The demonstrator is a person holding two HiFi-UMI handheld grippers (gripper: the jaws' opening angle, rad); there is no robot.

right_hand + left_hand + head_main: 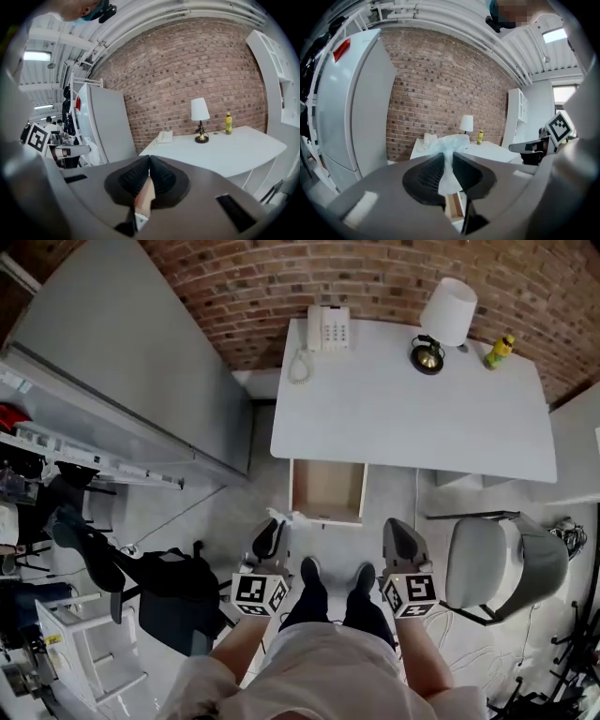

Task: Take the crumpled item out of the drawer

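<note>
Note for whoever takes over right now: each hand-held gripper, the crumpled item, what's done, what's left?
Left hand-held gripper: shut on the crumpled item, clear of the drawer.
Right hand-held gripper: shut, empty.
Drawer: open under the desk, looks empty.
Done: item is out.
Left: probably set it down, perhaps close the drawer.

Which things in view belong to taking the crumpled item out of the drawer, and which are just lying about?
Part of the job:
- crumpled item, pinched in the left tool
- drawer, standing open under the white desk

Just lying about:
- telephone
- table lamp
- yellow bottle
- grey chair
</note>
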